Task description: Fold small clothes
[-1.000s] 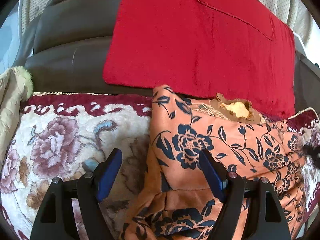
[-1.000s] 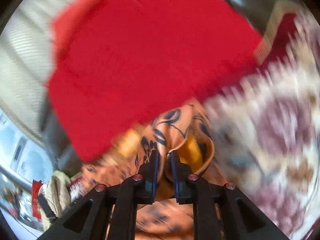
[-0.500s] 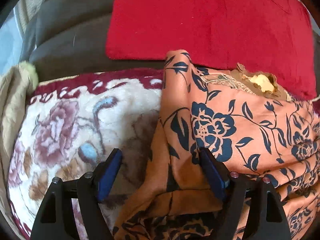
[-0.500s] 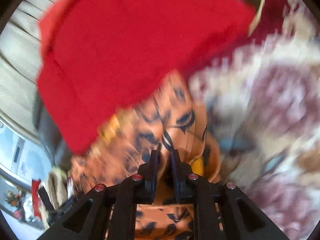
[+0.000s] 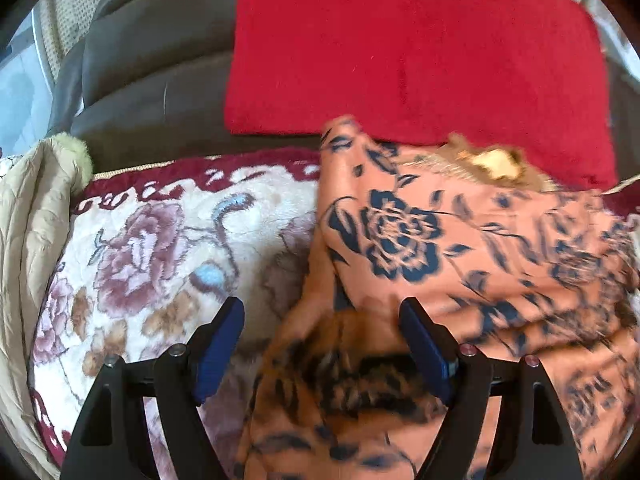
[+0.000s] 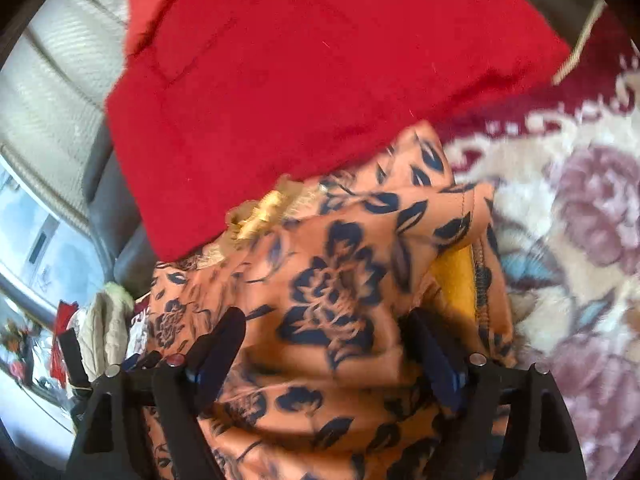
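Observation:
An orange garment with dark blue flowers (image 5: 460, 248) lies bunched on a floral blanket (image 5: 160, 248). Its yellow lining (image 6: 456, 280) shows at a folded edge in the right wrist view. My left gripper (image 5: 320, 320) stands open over the garment's left edge; cloth lies between its blue pads (image 5: 424, 348) without being pinched. My right gripper (image 6: 324, 332) hovers over the same garment (image 6: 328, 280) with its jaws opening; the cloth sits loose between them, and the pads do not press on it.
A red cloth (image 5: 412, 48) hangs over the dark sofa back (image 5: 152, 64) behind the garment. A beige padded jacket with a fur trim (image 5: 28, 208) lies at the blanket's left end. A bright window area (image 6: 28, 248) shows far left in the right wrist view.
My right gripper was shut on a fold of the orange garment and has now let it go, its jaws wide apart. The left gripper stayed open and shifted slightly over the garment's edge.

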The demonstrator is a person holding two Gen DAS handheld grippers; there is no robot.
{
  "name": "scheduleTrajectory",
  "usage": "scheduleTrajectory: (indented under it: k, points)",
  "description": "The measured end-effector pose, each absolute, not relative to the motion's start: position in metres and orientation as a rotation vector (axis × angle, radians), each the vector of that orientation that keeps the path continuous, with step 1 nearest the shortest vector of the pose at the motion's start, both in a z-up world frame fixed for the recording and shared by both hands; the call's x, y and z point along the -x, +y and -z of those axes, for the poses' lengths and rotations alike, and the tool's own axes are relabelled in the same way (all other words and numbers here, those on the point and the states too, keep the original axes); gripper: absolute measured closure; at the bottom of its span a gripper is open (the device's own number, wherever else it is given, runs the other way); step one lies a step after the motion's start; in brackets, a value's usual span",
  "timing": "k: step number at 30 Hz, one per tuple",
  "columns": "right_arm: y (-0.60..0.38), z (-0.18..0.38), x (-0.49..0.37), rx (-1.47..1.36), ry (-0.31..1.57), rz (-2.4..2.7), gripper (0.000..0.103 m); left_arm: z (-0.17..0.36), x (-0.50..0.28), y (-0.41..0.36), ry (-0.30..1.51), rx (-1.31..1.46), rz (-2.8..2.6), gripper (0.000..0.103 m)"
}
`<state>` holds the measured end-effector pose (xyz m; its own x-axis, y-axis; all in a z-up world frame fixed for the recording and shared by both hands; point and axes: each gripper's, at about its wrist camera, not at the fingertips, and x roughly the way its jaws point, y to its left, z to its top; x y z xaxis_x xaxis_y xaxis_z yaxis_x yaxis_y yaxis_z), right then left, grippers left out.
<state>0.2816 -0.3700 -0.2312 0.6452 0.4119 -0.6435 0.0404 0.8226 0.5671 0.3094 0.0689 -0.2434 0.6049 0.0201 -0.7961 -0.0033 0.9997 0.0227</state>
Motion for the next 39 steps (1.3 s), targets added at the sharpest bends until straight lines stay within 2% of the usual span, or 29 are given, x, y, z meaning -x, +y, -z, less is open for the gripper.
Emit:
scheduleTrajectory:
  k: [5, 9, 14, 21, 27, 32, 33, 34, 35, 36, 37, 39]
  points:
    - [-0.391, 0.203, -0.232, -0.626, 0.737, -0.273, 0.018, 0.231, -0.254, 0.076, 0.858, -0.059, 0.018, 0.022]
    - [-0.414, 0.201, -0.182, -0.644, 0.72, -0.273, 0.018, 0.236, -0.193, 0.087, 0.838, -0.062, 0.058, 0.022]
    - [-0.431, 0.211, -0.122, -0.614, 0.796, -0.235, 0.018, 0.257, -0.133, 0.095, 0.895, -0.063, 0.085, 0.022]
    - [-0.445, 0.241, -0.057, -0.621, 0.928, -0.191, 0.018, 0.276, -0.09, 0.102, 0.995, -0.039, 0.086, 0.022]
    - [-0.438, 0.272, -0.032, -0.622, 1.055, -0.152, 0.018, 0.292, -0.078, 0.112, 1.1, 0.082, 0.069, 0.022]
    - [-0.428, 0.307, -0.037, -0.635, 1.152, -0.113, 0.018, 0.292, -0.075, 0.129, 1.086, 0.186, 0.065, 0.022]
    - [-0.426, 0.311, -0.039, -0.627, 1.169, -0.104, 0.019, 0.293, -0.075, 0.131, 1.082, 0.202, 0.068, 0.026]
    - [-0.423, 0.316, -0.04, -0.618, 1.185, -0.097, 0.026, 0.294, -0.075, 0.132, 1.08, 0.211, 0.072, 0.039]
    - [-0.421, 0.319, -0.041, -0.616, 1.195, -0.103, 0.032, 0.295, -0.075, 0.134, 1.083, 0.215, 0.078, 0.047]
    - [-0.419, 0.322, -0.042, -0.622, 1.202, -0.111, 0.034, 0.297, -0.077, 0.133, 1.091, 0.218, 0.093, 0.06]
    - [-0.419, 0.322, -0.043, -0.624, 1.204, -0.111, 0.037, 0.297, -0.079, 0.131, 1.097, 0.22, 0.103, 0.065]
    - [-0.419, 0.322, -0.042, -0.613, 1.205, -0.103, 0.043, 0.297, -0.082, 0.131, 1.095, 0.225, 0.107, 0.065]
